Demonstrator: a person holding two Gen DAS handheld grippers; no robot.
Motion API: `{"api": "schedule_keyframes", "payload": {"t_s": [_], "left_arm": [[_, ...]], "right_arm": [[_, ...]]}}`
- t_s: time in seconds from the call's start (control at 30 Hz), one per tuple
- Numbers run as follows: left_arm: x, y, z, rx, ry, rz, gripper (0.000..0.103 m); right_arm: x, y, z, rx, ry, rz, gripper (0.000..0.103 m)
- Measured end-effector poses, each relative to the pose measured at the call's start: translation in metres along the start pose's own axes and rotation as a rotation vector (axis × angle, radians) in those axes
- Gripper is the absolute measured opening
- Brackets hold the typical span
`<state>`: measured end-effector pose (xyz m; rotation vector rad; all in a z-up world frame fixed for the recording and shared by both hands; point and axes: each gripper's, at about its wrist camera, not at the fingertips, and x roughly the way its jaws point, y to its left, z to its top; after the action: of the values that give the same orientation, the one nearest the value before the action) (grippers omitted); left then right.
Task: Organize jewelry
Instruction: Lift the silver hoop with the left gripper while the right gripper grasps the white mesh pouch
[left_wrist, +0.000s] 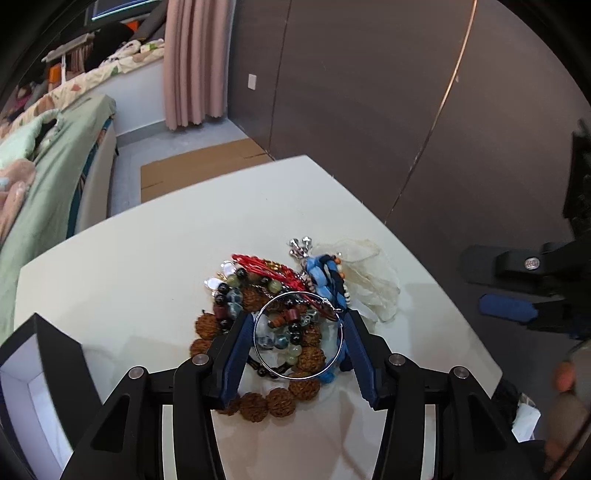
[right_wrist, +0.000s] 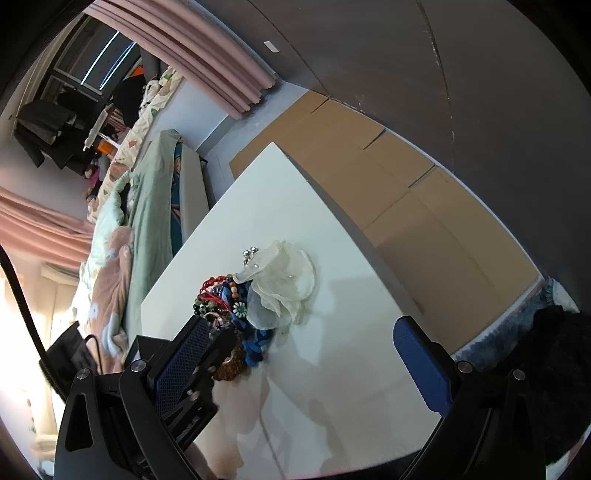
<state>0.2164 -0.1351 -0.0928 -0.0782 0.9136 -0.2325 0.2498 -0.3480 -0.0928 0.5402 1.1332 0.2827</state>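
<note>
Silver hoop (left_wrist: 298, 334) clamped in left tool (left_wrist: 295, 354), right tool (right_wrist: 299, 354) released, white-lined box (left_wrist: 33, 373) beside.

A white table (left_wrist: 122, 258) carries a tangled jewelry heap (left_wrist: 269, 317), a translucent fabric flower (left_wrist: 369, 284) beside it and an open box (left_wrist: 33, 373).

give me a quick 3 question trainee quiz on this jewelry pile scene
1. True or false: the left gripper has a silver hoop between its fingers.
2. The cream fabric flower lies: A) in the box, B) on the white table, C) on the bed.
3. Are the right gripper jaws wide apart or closed?

Key: 1 true; 2 B; 3 wide apart.
</note>
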Motion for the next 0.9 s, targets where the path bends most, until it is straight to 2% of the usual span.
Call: {"api": "schedule_keyframes", "payload": {"t_s": [0.1, 0.27, 0.6, 0.7, 0.77, 0.83, 0.9], "left_arm": [[-0.013, 0.006, 0.003, -0.018, -0.020, -0.012, 0.052], [-0.028, 0.018, 0.008, -0.056, -0.043, -0.020, 0.052], [-0.063, 0.040, 0.016, -0.098, -0.093, -0.008, 0.052], [-0.078, 0.052, 0.017, -0.121, -0.112, 0.002, 0.052], [-0.083, 0.057, 0.019, -0.135, -0.119, 0.006, 0.052], [-0.091, 0.064, 0.019, -0.143, -0.132, 0.013, 0.052], [-0.100, 0.071, 0.017, -0.154, -0.144, 0.021, 0.052]], "right_arm": [[0.003, 0.002, 0.001, 0.009, -0.012, 0.016, 0.101], [0.010, 0.002, 0.005, 0.037, -0.041, 0.025, 0.087], [0.041, 0.010, 0.017, 0.094, -0.036, 0.043, 0.075], [0.054, 0.013, 0.018, 0.106, -0.012, 0.033, 0.066], [0.061, 0.017, 0.019, 0.095, 0.005, 0.020, 0.056], [0.068, 0.023, 0.023, 0.077, 0.009, -0.023, 0.053], [0.071, 0.026, 0.027, 0.058, 0.005, -0.043, 0.043]]}}
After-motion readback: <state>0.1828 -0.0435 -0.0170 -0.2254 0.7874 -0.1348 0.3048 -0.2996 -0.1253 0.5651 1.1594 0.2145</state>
